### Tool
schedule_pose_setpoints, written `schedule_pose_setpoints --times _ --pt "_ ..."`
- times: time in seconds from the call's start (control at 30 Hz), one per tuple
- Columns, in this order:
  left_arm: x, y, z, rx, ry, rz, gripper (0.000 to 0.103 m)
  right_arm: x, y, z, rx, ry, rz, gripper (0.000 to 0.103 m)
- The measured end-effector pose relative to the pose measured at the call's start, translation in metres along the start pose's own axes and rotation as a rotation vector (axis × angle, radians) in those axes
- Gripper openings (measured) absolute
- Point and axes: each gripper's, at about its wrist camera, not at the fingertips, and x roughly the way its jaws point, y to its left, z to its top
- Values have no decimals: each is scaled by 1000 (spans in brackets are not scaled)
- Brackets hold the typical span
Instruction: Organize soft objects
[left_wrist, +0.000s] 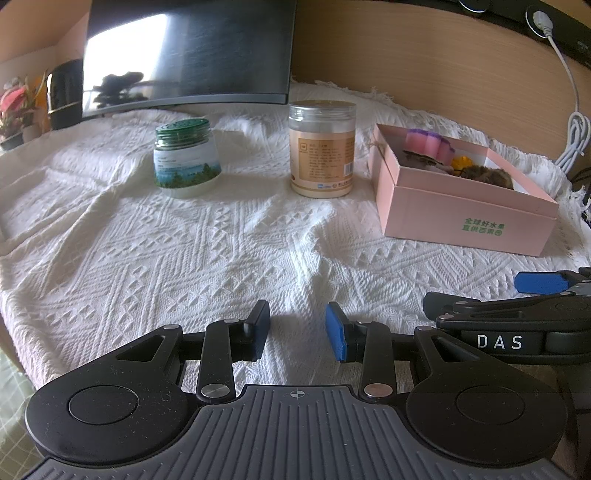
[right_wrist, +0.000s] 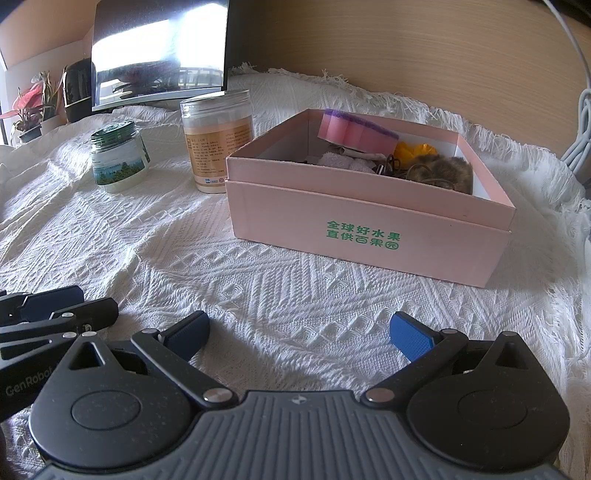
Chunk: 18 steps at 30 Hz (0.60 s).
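A pink cardboard box (right_wrist: 365, 240) with green print sits on the white knitted cloth; it also shows at the right of the left wrist view (left_wrist: 465, 214). Inside lie a pink and purple sponge (right_wrist: 354, 129), a yellow soft item (right_wrist: 413, 151), a brown furry item (right_wrist: 439, 171) and a white cloth (right_wrist: 343, 160). My right gripper (right_wrist: 299, 332) is open and empty, low over the cloth in front of the box. My left gripper (left_wrist: 297, 328) is open and empty over bare cloth, left of the right gripper (left_wrist: 524, 295).
A green-lidded jar (left_wrist: 184, 158) and a taller clear-lidded jar (left_wrist: 321, 147) stand on the cloth left of the box. A dark monitor (left_wrist: 188, 51) stands behind them. A wooden wall panel (left_wrist: 424, 55) and a white cable (left_wrist: 570, 122) are at the back right. Plants (right_wrist: 29, 107) are at far left.
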Motion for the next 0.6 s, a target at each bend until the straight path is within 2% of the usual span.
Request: schedule_pose_setpoints --times 0.6 --pt "-1 1 0 -5 -2 -11 38 0 0 0 -1 0 0 103"
